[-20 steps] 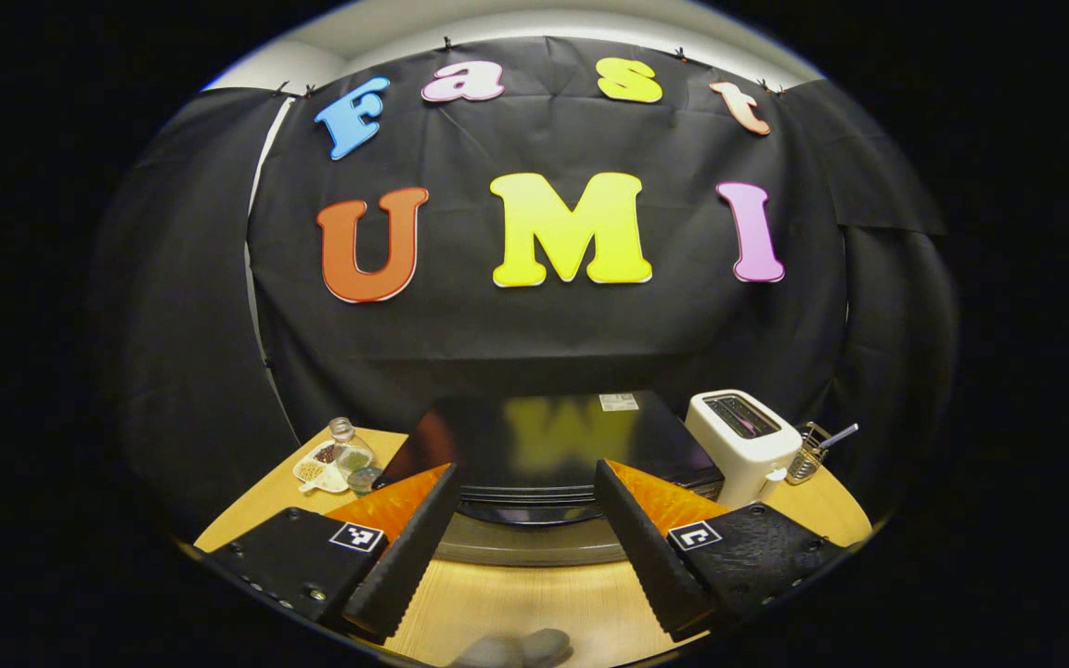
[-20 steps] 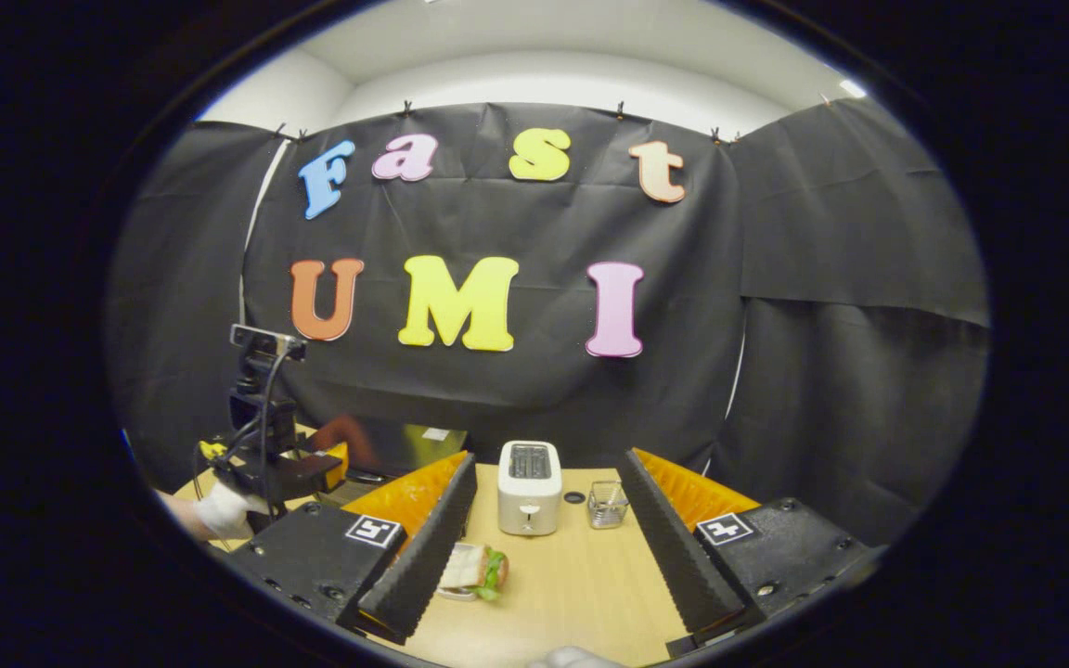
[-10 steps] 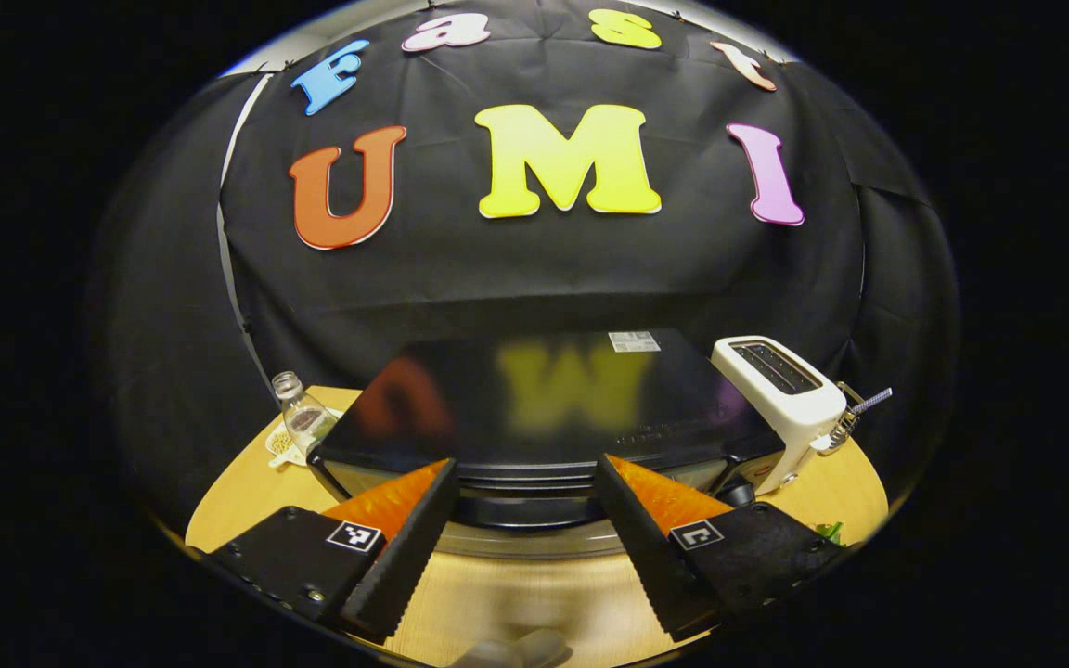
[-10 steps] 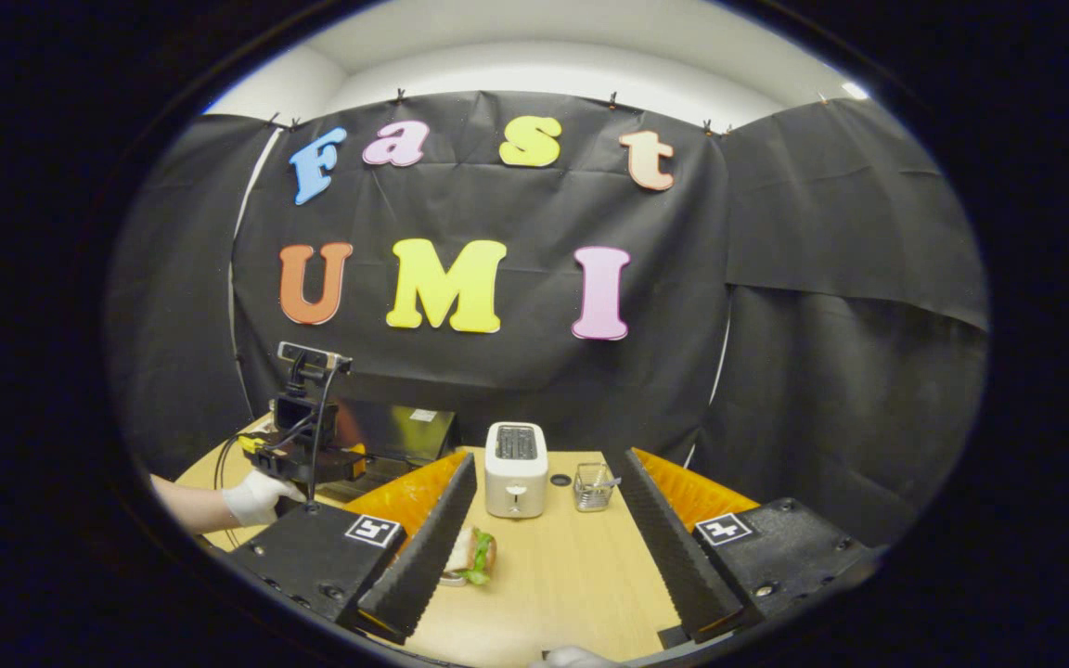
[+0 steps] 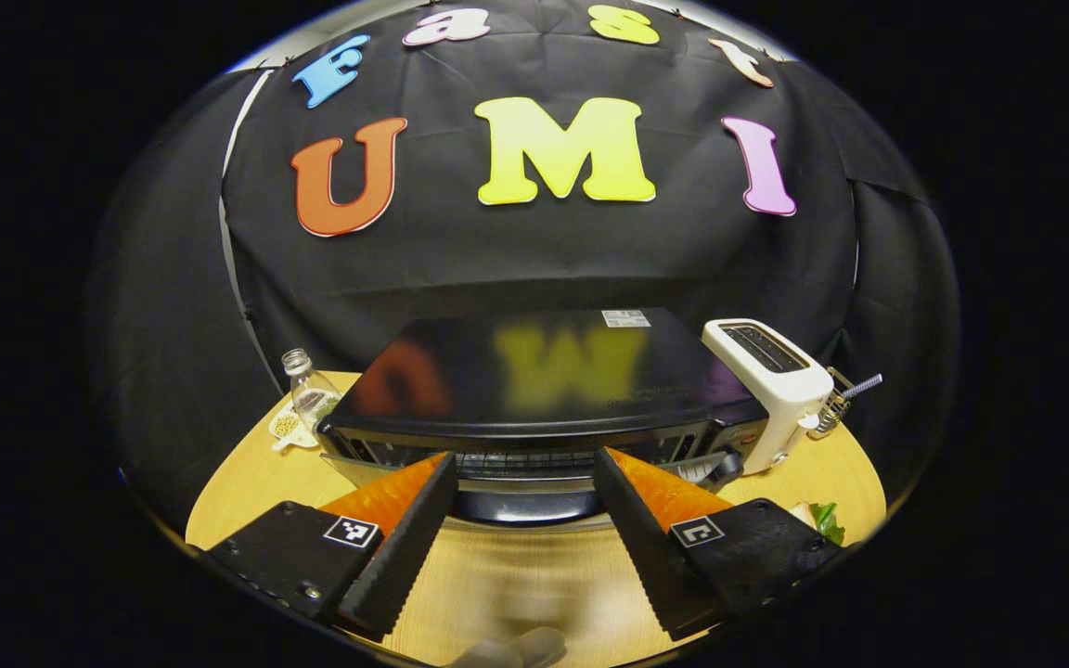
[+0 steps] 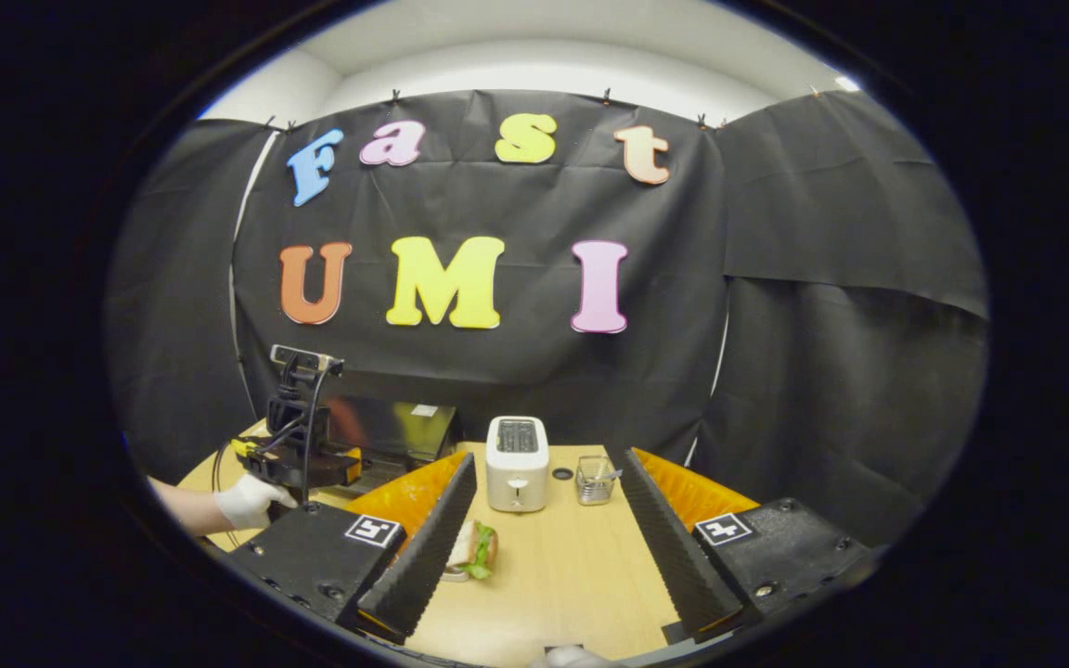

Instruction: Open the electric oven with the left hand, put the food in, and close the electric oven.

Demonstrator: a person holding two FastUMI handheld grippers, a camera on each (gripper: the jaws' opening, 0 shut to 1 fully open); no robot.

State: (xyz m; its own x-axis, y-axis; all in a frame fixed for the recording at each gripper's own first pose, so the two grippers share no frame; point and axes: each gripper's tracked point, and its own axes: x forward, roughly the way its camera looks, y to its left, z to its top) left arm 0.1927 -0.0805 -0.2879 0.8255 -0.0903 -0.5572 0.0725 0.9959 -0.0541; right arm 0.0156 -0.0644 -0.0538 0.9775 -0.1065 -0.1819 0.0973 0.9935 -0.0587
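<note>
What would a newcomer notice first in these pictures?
First the black oven, wide and glossy, right in front of the open left tongs in the left gripper view. Next the white toaster at the back of the wooden table, beyond the open right tongs. Then the sandwich with green leaves, lying on the table by the right tongs' left finger.

Black cloth (image 6: 831,371) across the far wall and round the right side, clipped along its top edge, creased, split by a pale vertical gap at left. Above it, white wall (image 6: 534,79) and ceiling, evenly lit, a bright spot at upper right. Below, a light wooden table (image 6: 562,575) with a rounded edge, running up to the cloth.
</note>
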